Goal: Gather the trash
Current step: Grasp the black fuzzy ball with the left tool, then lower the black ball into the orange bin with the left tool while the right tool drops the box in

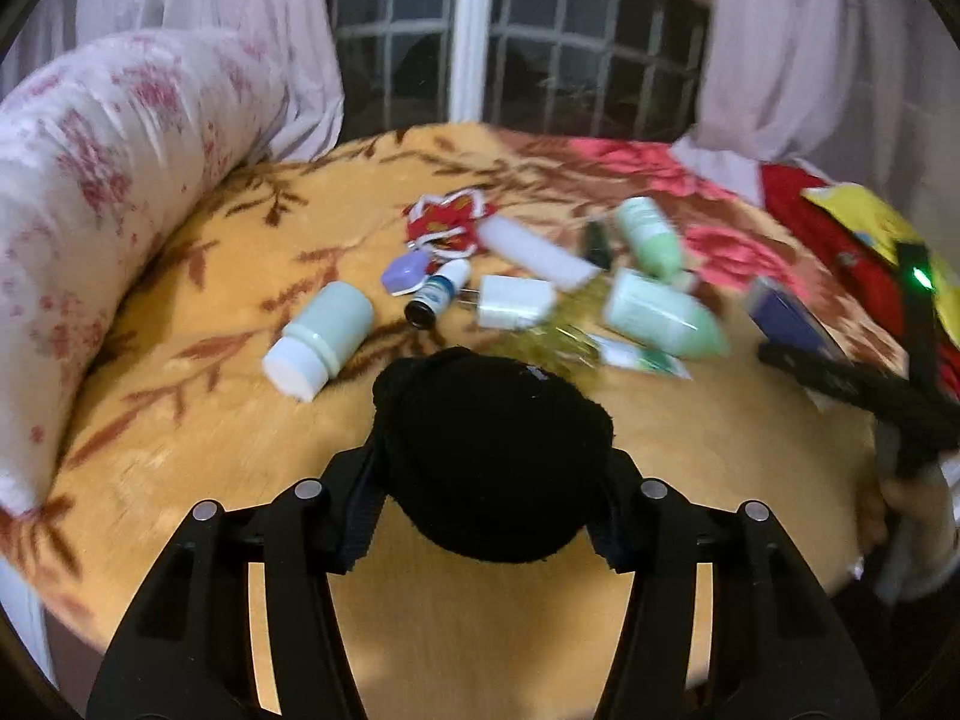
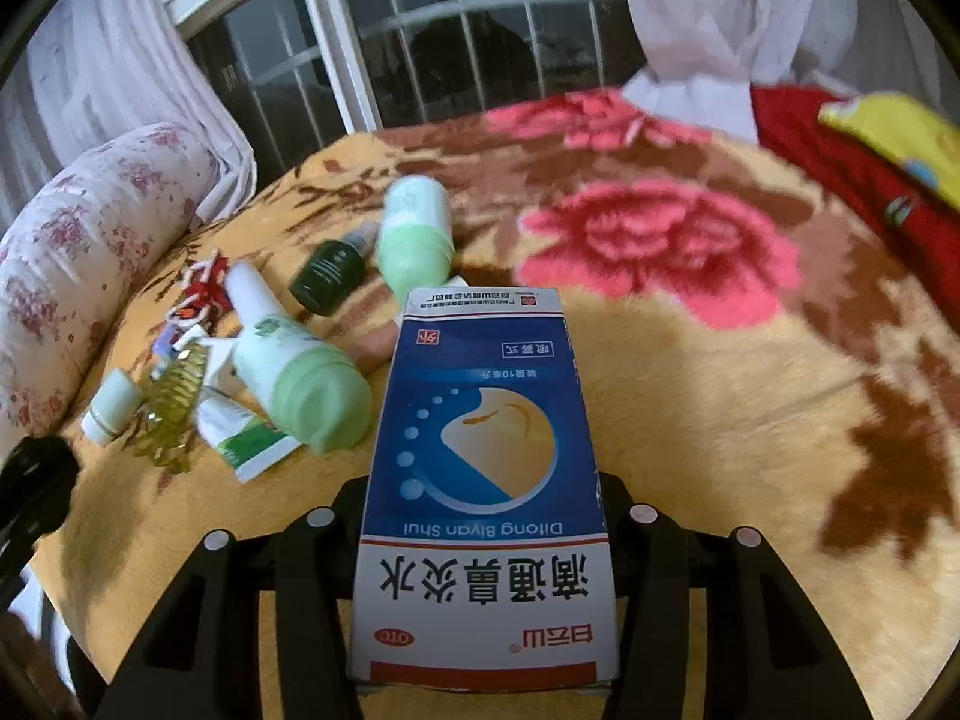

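Left gripper (image 1: 492, 480): clenched on a black fuzzy bundle (image 1: 492, 450), which fills the space between its fingers; no earlier view to compare.
Right gripper (image 2: 480, 510): grasping a blue-and-white medicine box (image 2: 480, 480) lengthwise between its fingers, the print reading upside down in the right wrist view.
Bed (image 1: 690, 450): covered by a yellow blanket with brown leaves and pink flowers; it carries all the loose items.
Trash pile: a cluster near the middle of the bed, far from the left gripper and to the left of the medicine box.
White-capped jar (image 1: 321, 339): lying on its side at the left edge of the cluster.
Small dropper bottle (image 1: 437, 294): just right of the jar, beside a lilac piece (image 1: 405, 271).
White plug adapter (image 1: 513, 302): in the middle of the cluster.
Green-capped bottles: one (image 1: 660, 315) near and right, another (image 1: 648, 234) farther back; both lie on their sides.
Dark green bottle (image 2: 330, 276): beside the far green-capped bottle.
Yellow-green hair comb (image 2: 171, 405): near side of the cluster, by a flattened tube (image 2: 246, 435).
Red-and-white wrapper (image 1: 447, 222): far side of the cluster.
Bolster (image 1: 108, 180): floral, along the left edge of the bed.
Window (image 1: 510, 30): dark, barred, beyond the far end, with pale curtains either side.
Red and yellow cloth (image 2: 870, 156): far right on the bed.
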{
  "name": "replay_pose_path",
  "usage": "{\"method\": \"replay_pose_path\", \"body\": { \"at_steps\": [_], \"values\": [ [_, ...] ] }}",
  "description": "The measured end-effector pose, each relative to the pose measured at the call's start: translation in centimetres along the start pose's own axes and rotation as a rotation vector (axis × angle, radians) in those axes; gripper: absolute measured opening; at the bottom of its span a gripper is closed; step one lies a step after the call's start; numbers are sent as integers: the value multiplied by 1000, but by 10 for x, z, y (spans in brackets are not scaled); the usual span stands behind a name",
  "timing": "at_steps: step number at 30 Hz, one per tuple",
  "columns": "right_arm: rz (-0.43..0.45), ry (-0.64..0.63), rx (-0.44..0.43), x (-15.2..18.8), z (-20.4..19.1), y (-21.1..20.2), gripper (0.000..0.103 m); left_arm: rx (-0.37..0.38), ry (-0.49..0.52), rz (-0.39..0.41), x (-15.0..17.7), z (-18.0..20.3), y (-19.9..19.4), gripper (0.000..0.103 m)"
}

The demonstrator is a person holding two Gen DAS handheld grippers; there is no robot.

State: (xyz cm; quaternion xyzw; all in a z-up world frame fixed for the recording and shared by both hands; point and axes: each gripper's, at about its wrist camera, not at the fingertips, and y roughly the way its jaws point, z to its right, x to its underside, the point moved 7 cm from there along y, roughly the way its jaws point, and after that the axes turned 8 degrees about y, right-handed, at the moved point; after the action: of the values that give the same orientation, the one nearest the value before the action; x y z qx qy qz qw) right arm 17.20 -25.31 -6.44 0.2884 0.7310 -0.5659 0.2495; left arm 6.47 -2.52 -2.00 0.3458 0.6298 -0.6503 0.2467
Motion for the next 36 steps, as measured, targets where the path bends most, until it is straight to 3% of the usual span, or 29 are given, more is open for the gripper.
{"method": "replay_pose_path", "body": {
  "at_steps": [8,13,20,23,32,34,35,36],
  "values": [
    [68,-133,-141,44,-58,-110,50,63,41,0,55,20,-60,55],
    [-21,-152,-198,106,-69,-150,50,76,64,-33,100,30,-72,55],
    [-229,-184,-129,216,-68,-131,50,172,133,-178,166,60,-54,55],
    [-293,-182,-111,242,-66,-115,50,197,142,-228,183,68,-43,55],
    [-359,-167,-74,263,-60,-93,50,214,90,-300,202,59,-30,55],
    [-366,-168,-65,263,-59,-89,51,219,88,-314,204,59,-27,59],
    [-367,-168,-57,263,-60,-86,64,218,89,-330,206,58,-22,64],
    [-376,-169,-34,265,-58,-81,89,209,91,-355,209,58,-18,73]
  ]
}}
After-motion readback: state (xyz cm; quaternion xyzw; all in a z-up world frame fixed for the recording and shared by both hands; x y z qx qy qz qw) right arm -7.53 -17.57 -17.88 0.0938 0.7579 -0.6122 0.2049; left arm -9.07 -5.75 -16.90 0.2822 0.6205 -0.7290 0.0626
